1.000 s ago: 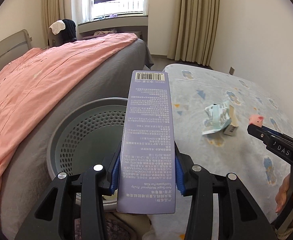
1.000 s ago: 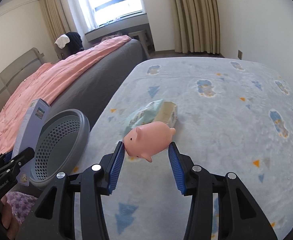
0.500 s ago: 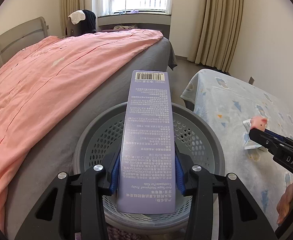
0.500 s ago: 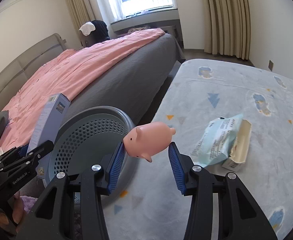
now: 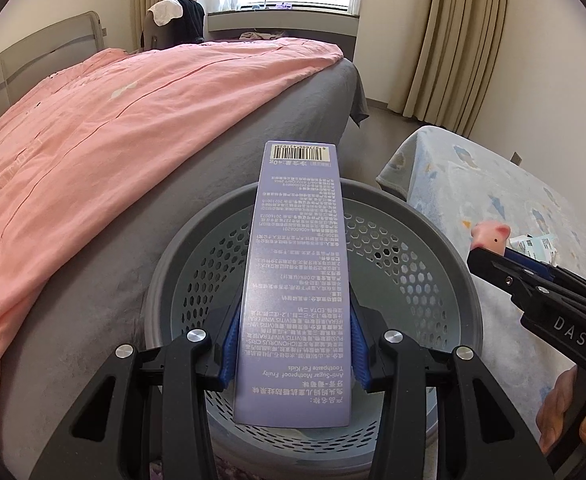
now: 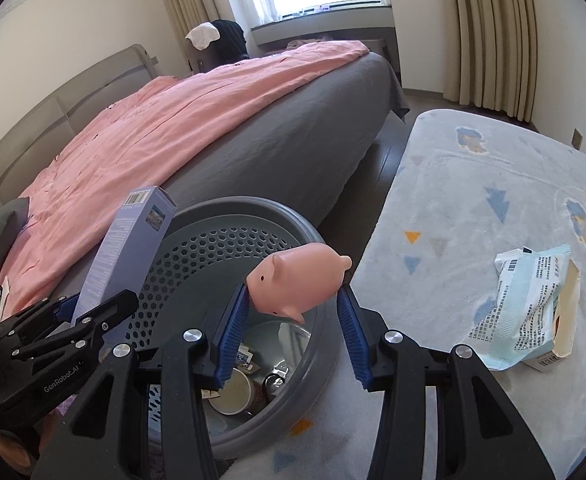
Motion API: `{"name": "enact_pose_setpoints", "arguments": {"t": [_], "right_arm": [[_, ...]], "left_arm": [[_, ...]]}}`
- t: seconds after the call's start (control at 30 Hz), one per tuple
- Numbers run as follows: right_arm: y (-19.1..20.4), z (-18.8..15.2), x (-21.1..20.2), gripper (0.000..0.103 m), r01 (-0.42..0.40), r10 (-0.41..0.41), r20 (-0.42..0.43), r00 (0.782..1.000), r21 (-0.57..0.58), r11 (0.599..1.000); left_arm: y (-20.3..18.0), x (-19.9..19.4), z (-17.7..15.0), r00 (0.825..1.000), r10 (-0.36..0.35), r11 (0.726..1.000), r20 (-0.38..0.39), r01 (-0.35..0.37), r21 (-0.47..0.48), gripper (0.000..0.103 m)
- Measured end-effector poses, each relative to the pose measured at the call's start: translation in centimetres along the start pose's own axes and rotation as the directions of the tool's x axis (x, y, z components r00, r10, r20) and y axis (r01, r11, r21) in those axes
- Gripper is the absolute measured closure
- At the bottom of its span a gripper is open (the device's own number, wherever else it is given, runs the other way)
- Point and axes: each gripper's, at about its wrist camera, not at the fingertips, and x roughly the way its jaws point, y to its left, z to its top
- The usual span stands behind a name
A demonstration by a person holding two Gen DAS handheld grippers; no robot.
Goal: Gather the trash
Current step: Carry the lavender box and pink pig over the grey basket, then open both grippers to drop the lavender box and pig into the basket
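— Over the round grey perforated plastic basket [image 5: 413, 276], what is the left gripper [image 5: 293, 344] carrying?

— It is clamping a long lilac cardboard toothpaste box [image 5: 297, 256] between its blue ribbed pads [image 5: 229, 340], low on the box. The box is pointing up and away, its barcode end reaching past the basket's far rim.

— And the right gripper [image 6: 293, 320]?

— It is pinching a small pink rubber pig toy [image 6: 297, 280] between its own blue pads. The pig is hanging above the near right part of the basket's rim, snout turned to the left and tilted downward.

— Is anything lying inside the basket?

— Yes, in the right wrist view a white paper cup [image 6: 229, 394] is lying on its bottom among some small scraps that are too cluttered to name.

— Where is the basket standing?

— It is sitting on the floor between the grey bed with its pink quilt [image 5: 93, 152] and the pale blue patterned rug [image 6: 493, 208].

— Is other litter showing?

— A crumpled light blue printed wrapper [image 6: 529, 308] is lying on the rug, resting over a small torn cream carton [image 6: 565, 320], well to the right of the basket.
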Motion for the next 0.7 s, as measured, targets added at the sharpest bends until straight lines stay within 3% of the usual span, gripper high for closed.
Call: {"name": "enact_pose_setpoints", "arguments": {"t": [0.43, 0.7], "right_arm": [[2.0, 0.2, 0.9, 0.056, -0.031, 0.031, -0.005, 1.0, -0.021, 0.999], [2.1, 0.0, 0.4, 0.047, -0.013, 0.013, -0.004, 1.0, -0.015, 1.0]], "left_arm": [[0.6, -0.2, -0.4, 1.0, -0.002, 1.0, 0.0, 0.002, -0.031, 0.06], [1.2, -0.8, -0.5, 1.0, 0.009, 0.999, 0.019, -0.008, -0.049, 0.045]]}}
